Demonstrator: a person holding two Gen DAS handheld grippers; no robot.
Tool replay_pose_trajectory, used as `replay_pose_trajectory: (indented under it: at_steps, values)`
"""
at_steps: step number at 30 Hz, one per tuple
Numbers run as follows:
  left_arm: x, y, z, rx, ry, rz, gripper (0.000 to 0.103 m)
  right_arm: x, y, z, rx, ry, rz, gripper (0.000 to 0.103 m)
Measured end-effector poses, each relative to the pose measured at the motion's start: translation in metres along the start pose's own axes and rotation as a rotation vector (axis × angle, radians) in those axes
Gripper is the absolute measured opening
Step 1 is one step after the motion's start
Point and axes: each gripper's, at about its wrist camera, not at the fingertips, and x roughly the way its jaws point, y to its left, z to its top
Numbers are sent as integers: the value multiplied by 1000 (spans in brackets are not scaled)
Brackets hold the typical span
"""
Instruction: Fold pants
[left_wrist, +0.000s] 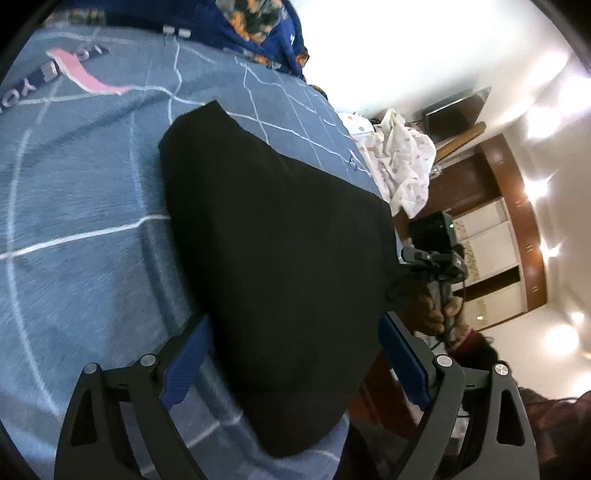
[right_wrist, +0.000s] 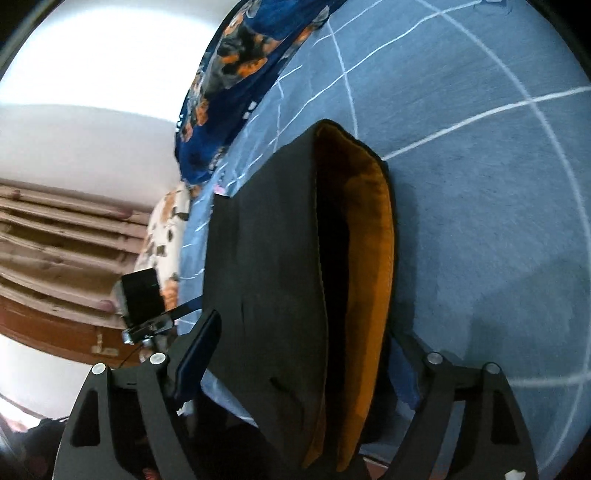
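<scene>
The black pants (left_wrist: 273, 236) lie folded on the blue bedsheet (left_wrist: 85, 192), near its right edge. My left gripper (left_wrist: 295, 319) hovers over their near end, open, its blue pads (left_wrist: 184, 362) standing wide on either side of the cloth. In the right wrist view the pants (right_wrist: 266, 258) show an orange lining (right_wrist: 369, 258) along a loose upper fold. My right gripper (right_wrist: 306, 325) is open above them, with the pants between its spread fingers (right_wrist: 199, 350); the right-hand finger is mostly hidden behind the cloth. Each view shows the other gripper at the bed's edge: the right gripper (left_wrist: 432, 258) in a hand, the left gripper (right_wrist: 147, 314).
A dark blue floral blanket (right_wrist: 229, 74) is bunched at the head of the bed. A white patterned cloth (left_wrist: 402, 162) hangs off the bed's side. Beyond the bed are a wooden wardrobe (left_wrist: 517, 229) and brown curtains (right_wrist: 55, 240).
</scene>
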Motion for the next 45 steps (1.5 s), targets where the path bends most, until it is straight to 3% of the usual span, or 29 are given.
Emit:
replay_pose_trajectory:
  at_steps: [6,8,9,11,12,14,16,17,21,28,32,40,45]
  values:
    - [16,9,20,-55,5,-40,89,9,10,7,-23,37,14,82]
    - [21,6,21,-23,11,-7,89,10,12,6,-34,33,11,81]
    - [23,2,20,12,10,12,89,10,12,5,-37,30,9,79]
    - [27,-5,20,58,14,52,87,11,9,6,-40,35,-23,65]
    - [28,-7,20,74,12,77,84,10,6,6,-37,36,-27,63]
    - [31,-11,19,102,6,153,61,8,1,7,-34,42,-42,48]
    - [31,-11,19,115,1,225,42,9,-1,8,-30,35,-44,47]
    - [29,-10,17,107,-1,226,38,9,-2,8,-22,25,-36,46]
    - [28,-10,18,75,-19,246,30,13,-3,5,-7,-11,-38,36]
    - [19,-33,7,129,-102,320,17,8,1,-8,44,-117,31,27]
    - [17,-47,5,188,-101,369,17,4,5,-15,66,-159,87,26]
    - [27,-49,1,248,-69,457,20,13,4,-10,54,-137,4,26]
    - [31,-48,0,269,-63,484,24,16,5,-4,26,-103,-61,34]
